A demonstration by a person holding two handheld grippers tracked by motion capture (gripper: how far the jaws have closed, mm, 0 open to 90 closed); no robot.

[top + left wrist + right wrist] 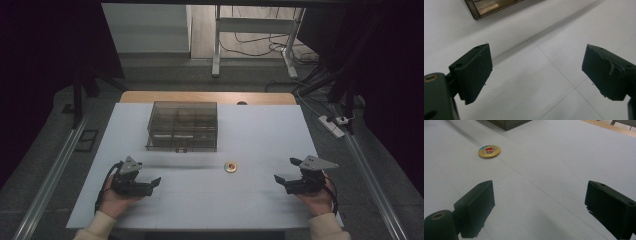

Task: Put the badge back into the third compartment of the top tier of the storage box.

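A small round yellow badge (pixel 230 167) with a red picture lies flat on the white table, just in front of a clear plastic compartment box (pixel 183 125). The badge (pixel 489 151) also shows far left in the right gripper view, well beyond the jaws. My left gripper (pixel 153 176) rests near the table's front left, open, with nothing between its jaws (pixel 536 72). My right gripper (pixel 285 170) rests at the front right, open and empty (pixel 539 207), pointing toward the badge. A corner of the box (pixel 489 7) appears at the top of the left gripper view.
The white table (pixel 260 135) has a wooden strip (pixel 205 97) along its far edge. Beyond it stand a white table frame (pixel 255 30), floor cables and a power strip (pixel 332 126). Metal rails (pixel 50 175) run along both sides of the table.
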